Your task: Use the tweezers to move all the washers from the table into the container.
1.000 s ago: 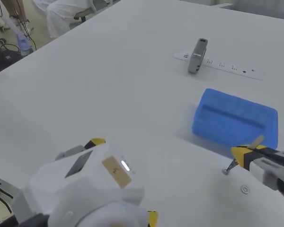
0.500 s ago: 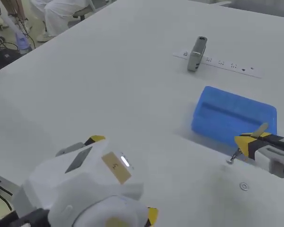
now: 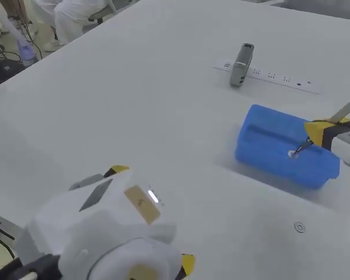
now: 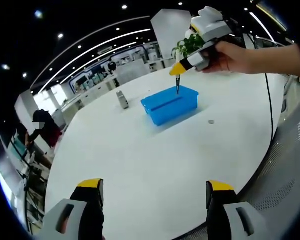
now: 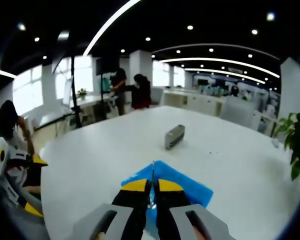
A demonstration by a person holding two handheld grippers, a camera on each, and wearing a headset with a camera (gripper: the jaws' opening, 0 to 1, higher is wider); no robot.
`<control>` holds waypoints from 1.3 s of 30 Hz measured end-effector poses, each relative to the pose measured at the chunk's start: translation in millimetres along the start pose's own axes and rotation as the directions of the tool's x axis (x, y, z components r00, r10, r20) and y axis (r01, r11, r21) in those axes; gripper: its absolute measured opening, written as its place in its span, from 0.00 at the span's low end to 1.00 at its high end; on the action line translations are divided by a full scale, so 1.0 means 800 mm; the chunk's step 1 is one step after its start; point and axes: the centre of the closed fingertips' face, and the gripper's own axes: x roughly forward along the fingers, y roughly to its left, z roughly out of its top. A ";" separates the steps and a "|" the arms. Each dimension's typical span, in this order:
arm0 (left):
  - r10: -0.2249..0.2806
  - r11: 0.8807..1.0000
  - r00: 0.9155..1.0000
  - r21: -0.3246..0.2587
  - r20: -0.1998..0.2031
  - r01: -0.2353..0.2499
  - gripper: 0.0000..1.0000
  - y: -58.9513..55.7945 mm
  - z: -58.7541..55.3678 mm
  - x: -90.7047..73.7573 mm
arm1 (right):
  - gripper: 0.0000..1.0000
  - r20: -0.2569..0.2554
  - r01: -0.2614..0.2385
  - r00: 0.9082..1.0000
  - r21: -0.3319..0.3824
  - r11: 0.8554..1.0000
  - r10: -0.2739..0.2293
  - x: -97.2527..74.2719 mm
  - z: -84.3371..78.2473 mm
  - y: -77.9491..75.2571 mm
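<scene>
The white tabletop (image 3: 134,105) carries everything. The blue container (image 3: 268,160) sits toward your right, open side up. In the left gripper view it (image 4: 170,105) lies well ahead, across bare tabletop.

Your left gripper (image 3: 153,219) is low at the near-left, well apart from the container. In its own view, the left gripper (image 4: 155,185) has its jaws spread wide with nothing between them.

Your right gripper (image 3: 318,131) hangs over the container's far-right edge. In its own view, the right gripper (image 5: 152,186) has its jaws pressed close together on the tweezers (image 5: 153,172), which stick out forward between the yellow tips. The container (image 5: 190,187) lies straight below and ahead of them.

A white power strip (image 3: 280,79) lies beyond the container, with a grey block (image 3: 241,64) standing at its left end.

The tweezers (image 3: 302,146) slant down and left from the right gripper into the container. From the left gripper view they (image 4: 177,86) point almost straight down over its middle.

A washer (image 3: 292,154) shows as a pale spot right at the tweezers' tip, inside the container. I cannot tell whether it is pinched or resting on the bottom.

A loose washer (image 3: 299,227) lies flat on the tabletop in front of the container, apart from both grippers.
</scene>
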 end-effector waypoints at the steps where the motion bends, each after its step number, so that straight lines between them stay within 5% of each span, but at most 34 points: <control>1: 0.000 1.000 1.000 -0.001 -0.001 0.000 0.86 0.000 0.000 0.000 | 0.02 -0.001 0.001 1.000 0.000 1.000 -0.001 0.003 -0.001 -0.002; 19: -0.014 1.000 1.000 0.003 -0.007 0.014 0.86 -0.003 -0.002 0.001 | 0.02 -0.104 0.039 0.994 0.005 0.999 -0.038 0.055 -0.064 -0.020; 39: -0.020 1.000 1.000 0.023 -0.011 0.021 0.86 -0.007 -0.001 0.001 | 0.03 -0.122 0.013 0.992 0.000 1.000 -0.013 0.063 -0.068 -0.016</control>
